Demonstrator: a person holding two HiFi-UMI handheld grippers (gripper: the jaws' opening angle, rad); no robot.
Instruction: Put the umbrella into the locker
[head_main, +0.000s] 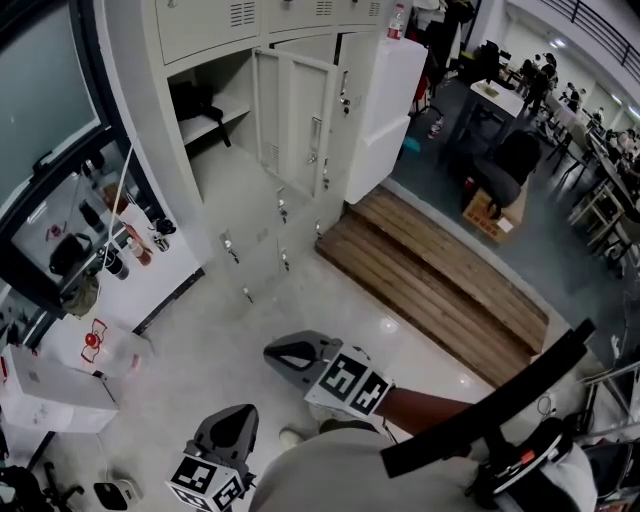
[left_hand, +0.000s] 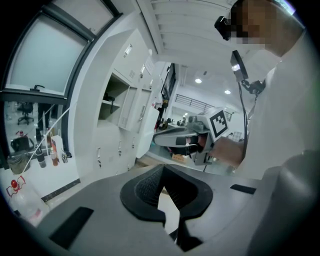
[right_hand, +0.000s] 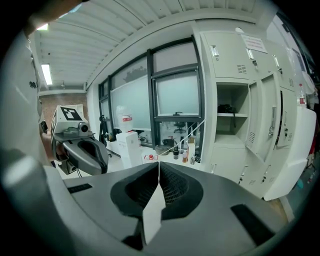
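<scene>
The grey locker bank (head_main: 270, 200) stands ahead, with one upper compartment (head_main: 205, 105) open and its door (head_main: 300, 125) swung out. A dark object (head_main: 195, 100) lies on the shelf inside, also seen as the dark object (right_hand: 227, 107) in the right gripper view; I cannot tell whether it is the umbrella. My left gripper (head_main: 235, 415) is low at the bottom, shut and empty, its tips (left_hand: 161, 169) meeting. My right gripper (head_main: 278, 352) is a little ahead of it, also shut with nothing held (right_hand: 159, 165). Each gripper shows in the other's view: the right gripper (left_hand: 182, 137) and the left gripper (right_hand: 82, 150).
White boxes (head_main: 55, 385) sit on the floor at the left, below a ledge with bottles (head_main: 130, 245) by the window. Wooden steps (head_main: 430, 280) lie right of the lockers, beside a white cabinet (head_main: 390, 100). Desks and chairs (head_main: 505, 150) fill the far right.
</scene>
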